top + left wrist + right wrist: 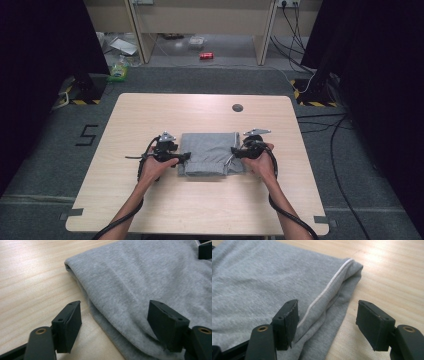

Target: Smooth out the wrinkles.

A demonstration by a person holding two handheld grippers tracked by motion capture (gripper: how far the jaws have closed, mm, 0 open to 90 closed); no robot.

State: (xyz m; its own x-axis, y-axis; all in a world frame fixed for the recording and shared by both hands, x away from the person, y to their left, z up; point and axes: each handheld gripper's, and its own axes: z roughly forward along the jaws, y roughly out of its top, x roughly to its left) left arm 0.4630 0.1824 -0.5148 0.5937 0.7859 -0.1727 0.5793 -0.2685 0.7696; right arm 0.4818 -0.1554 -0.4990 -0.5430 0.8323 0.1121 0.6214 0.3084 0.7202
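A folded grey garment (210, 152) lies flat in the middle of the wooden table (200, 112). My left gripper (184, 157) is at its left edge, jaws open and straddling the folded hem (110, 322), with nothing held. My right gripper (234, 152) is at the garment's right edge, also open. Its jaws straddle a side seam with white piping (324, 293). The left fingertip (287, 323) rests over the cloth and the right one (373, 323) over bare wood. In the left gripper view a corner of the other gripper (205, 250) shows at the top right.
A small dark round mark (237, 107) sits near the table's far edge. Beyond the table are a red can (206, 55), a green item (119, 70), cables (340, 150) on the floor and dark curtains at both sides.
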